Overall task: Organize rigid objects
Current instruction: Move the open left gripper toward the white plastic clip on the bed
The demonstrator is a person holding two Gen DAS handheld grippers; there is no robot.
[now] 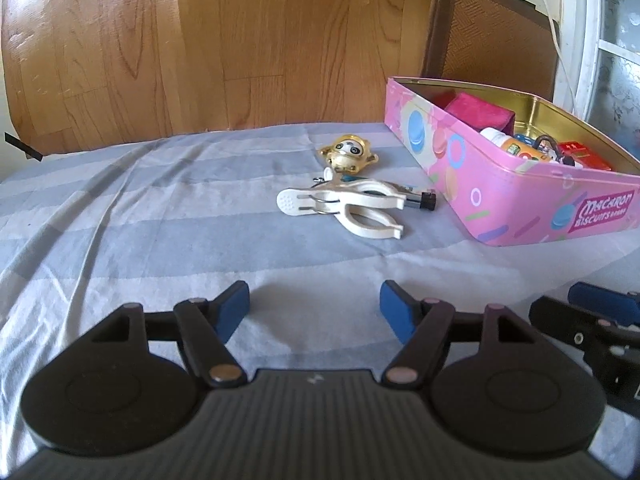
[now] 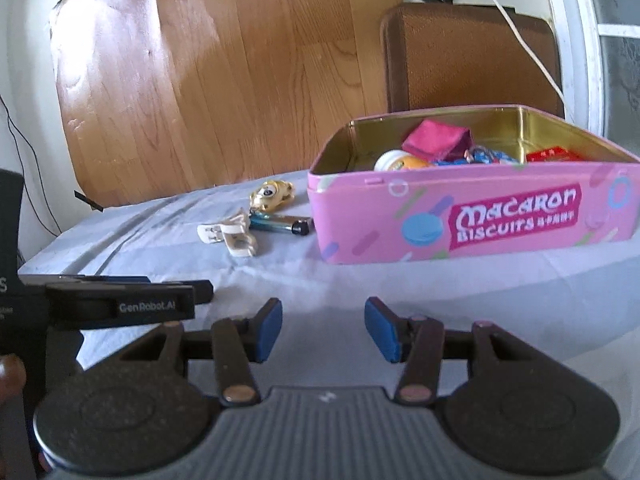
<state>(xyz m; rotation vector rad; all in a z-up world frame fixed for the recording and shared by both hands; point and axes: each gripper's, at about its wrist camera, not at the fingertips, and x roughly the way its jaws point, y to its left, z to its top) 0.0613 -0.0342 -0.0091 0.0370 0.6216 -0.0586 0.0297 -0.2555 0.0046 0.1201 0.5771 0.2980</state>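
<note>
A pink Macaron Biscuits tin (image 1: 460, 168) (image 2: 472, 220) stands open on the striped cloth and holds a magenta box (image 1: 478, 114) (image 2: 436, 140), a small bottle (image 2: 400, 160) and other small items. Left of it lie a gold round toy (image 1: 348, 154) (image 2: 272, 196), a white plastic clip (image 1: 348, 206) (image 2: 230, 234) and a blue lighter (image 2: 280, 224) (image 1: 420, 200). My left gripper (image 1: 314, 306) is open and empty, short of the clip. My right gripper (image 2: 320, 328) is open and empty, in front of the tin.
The cloth-covered table (image 1: 160, 220) ends at a wood-grain wall panel (image 1: 200, 40). A brown chair back (image 2: 472, 56) stands behind the tin, with a white cable (image 2: 528, 48) across it. The left gripper (image 2: 120, 300) shows at the right wrist view's left edge.
</note>
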